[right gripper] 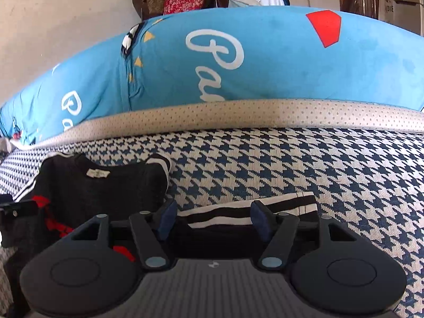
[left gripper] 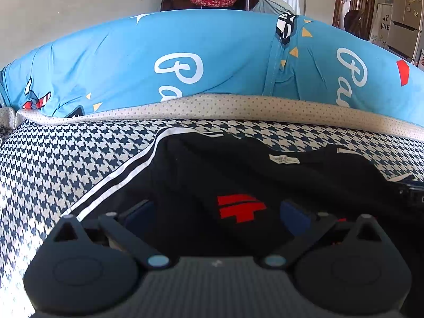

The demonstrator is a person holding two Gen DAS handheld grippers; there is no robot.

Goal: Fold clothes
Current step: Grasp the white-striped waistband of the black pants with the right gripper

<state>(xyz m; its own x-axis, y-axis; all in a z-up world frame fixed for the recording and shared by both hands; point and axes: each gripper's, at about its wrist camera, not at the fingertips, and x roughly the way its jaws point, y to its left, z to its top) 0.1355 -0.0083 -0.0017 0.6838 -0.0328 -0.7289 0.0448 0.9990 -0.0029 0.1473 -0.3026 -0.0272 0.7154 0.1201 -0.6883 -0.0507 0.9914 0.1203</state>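
Both jaws stand open over the black sweater [left gripper: 201, 175]; its striped cuff [right gripper: 249, 209] seemingly lies untouched between the right pair.

Your left gripper [left gripper: 217, 216] points down at a slant with its jaws spread wide (nothing pinched between them). Your right gripper [right gripper: 213, 218] tilts down too, its jaws partly apart, the pads [right gripper: 167, 218] pressing nothing.

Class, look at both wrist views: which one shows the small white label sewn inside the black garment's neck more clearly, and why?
The right wrist view. There the white label lies unobstructed on the black garment, its whole rectangle facing the camera. The left wrist view also shows the label, but flatter and stretched, farther up the dark cloth. Its print is unreadable in both.
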